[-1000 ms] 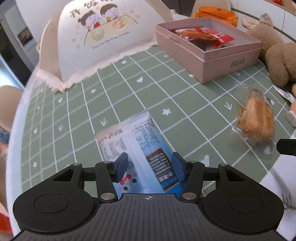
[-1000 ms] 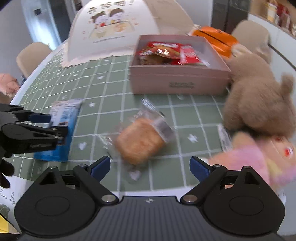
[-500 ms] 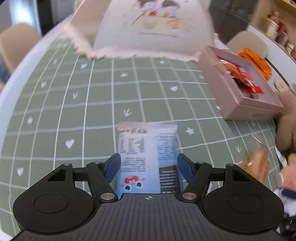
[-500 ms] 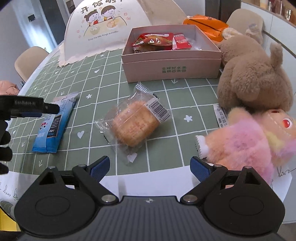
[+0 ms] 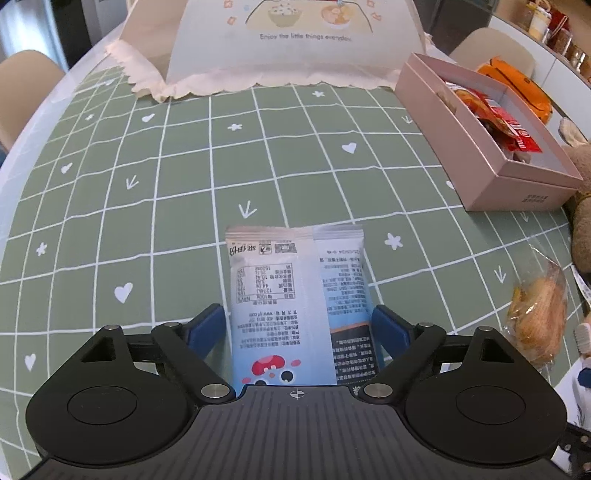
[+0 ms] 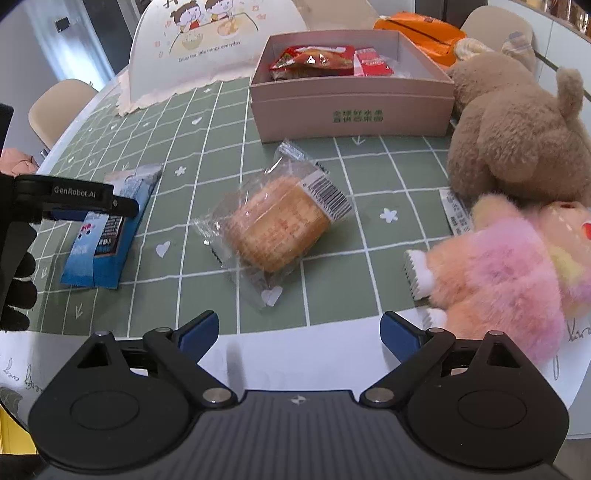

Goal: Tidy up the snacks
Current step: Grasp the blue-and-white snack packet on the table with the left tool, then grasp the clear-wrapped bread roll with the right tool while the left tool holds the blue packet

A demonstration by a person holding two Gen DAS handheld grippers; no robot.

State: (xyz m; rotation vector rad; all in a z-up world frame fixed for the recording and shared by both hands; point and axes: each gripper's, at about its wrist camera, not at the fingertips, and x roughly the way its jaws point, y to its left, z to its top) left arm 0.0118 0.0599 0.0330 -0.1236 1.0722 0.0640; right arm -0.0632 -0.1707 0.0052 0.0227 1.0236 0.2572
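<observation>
A blue and white snack packet [image 5: 297,295] lies flat on the green checked tablecloth, its near end between the blue pads of my left gripper [image 5: 298,328]. The jaws are opening and stand wide, each pad just off the packet's edges. From the right wrist the same packet [image 6: 107,229] shows at the left under the left gripper's arm. A clear-wrapped bun [image 6: 277,221] lies ahead of my right gripper [image 6: 298,332], which is open and holds nothing. The pink box [image 6: 351,110] at the back holds red snack packs [image 6: 314,62]; that box [image 5: 517,173] is at the left wrist view's right.
A brown plush [image 6: 517,122] and a pink plush [image 6: 509,266] crowd the right side. A white mesh food cover [image 5: 295,40] stands at the back. Orange bags [image 6: 417,27] lie behind the box. White paper [image 6: 295,354] covers the table's near edge. Chairs ring the table.
My left gripper's jaws have spread wider around the blue packet and the view has swung, so the packet now points straight ahead. The right gripper has pulled back slightly, staying open.
</observation>
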